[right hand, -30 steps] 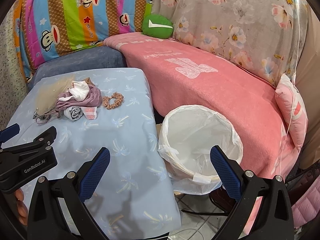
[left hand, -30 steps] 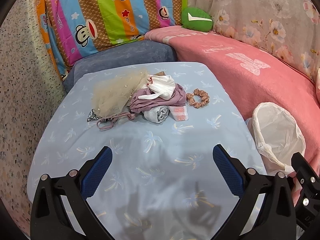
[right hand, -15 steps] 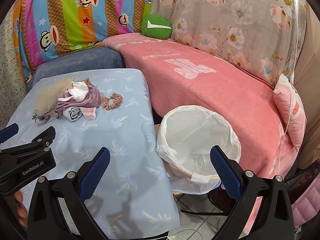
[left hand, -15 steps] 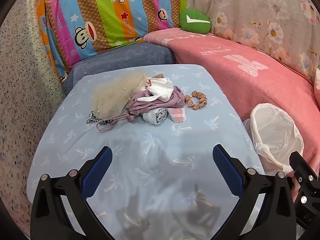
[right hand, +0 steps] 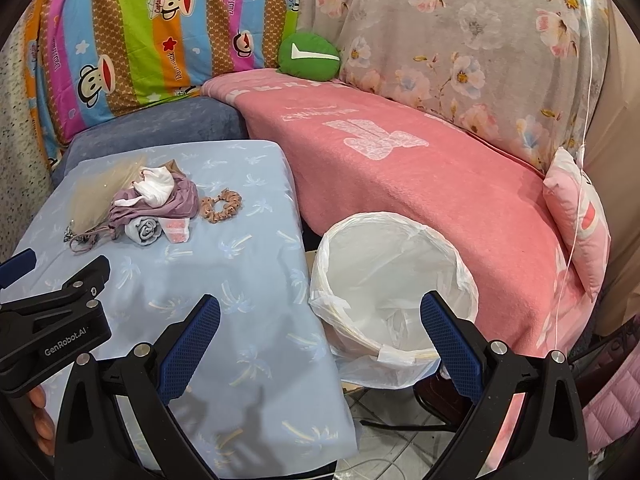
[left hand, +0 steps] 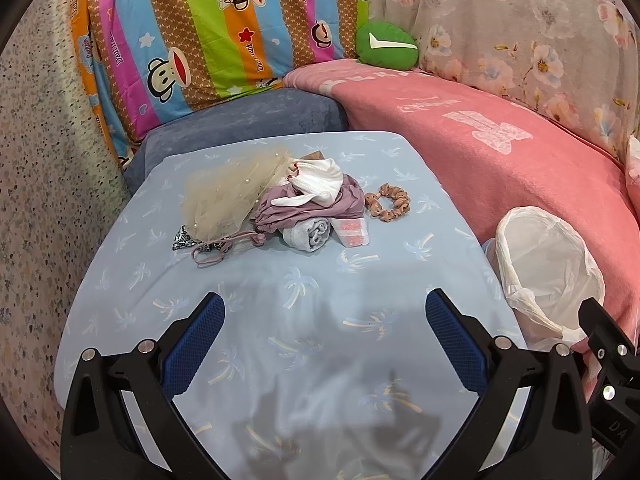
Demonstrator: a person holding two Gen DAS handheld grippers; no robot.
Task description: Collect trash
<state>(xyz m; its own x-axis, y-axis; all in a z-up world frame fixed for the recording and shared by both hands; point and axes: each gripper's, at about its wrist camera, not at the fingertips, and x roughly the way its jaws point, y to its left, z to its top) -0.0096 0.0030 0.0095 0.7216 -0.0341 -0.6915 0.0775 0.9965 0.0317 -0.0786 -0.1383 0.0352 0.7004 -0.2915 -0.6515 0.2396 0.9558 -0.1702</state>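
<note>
Sofa seating wraps the upper half of both views: a pink blanket [right hand: 420,184] covers the long seat on the right, a grey floral cover [right hand: 460,40] hangs behind it, and a striped cartoon-monkey sheet [left hand: 208,32] fills the upper left, with a small green cushion [left hand: 387,45] at the corner where they meet. A table under a pale blue palm-print cloth [left hand: 304,280] takes up the centre and lower part of the left wrist view and the left half of the right wrist view. To its right, between table and sofa, stands a bin lined with a white plastic bag [right hand: 394,276], its mouth open. The left gripper [left hand: 324,336] hangs at the bottom of its frame over the bare near part of the cloth, blue-padded jaws spread wide with nothing between them. The right gripper [right hand: 320,332] sits low in its frame, one finger over the table edge and the other over the bin's rim, jaws likewise wide apart and holding nothing. The items to collect lie in a heap toward the far side of the table, well apart from both grippers: beige tulle [left hand: 224,196], a mauve cloth [left hand: 312,208] with a white sock [left hand: 320,182] on top, a rolled grey cloth [left hand: 308,234], a small pink-printed packet [left hand: 353,233], and just beside the heap a tan scrunchie [left hand: 387,202].
</note>
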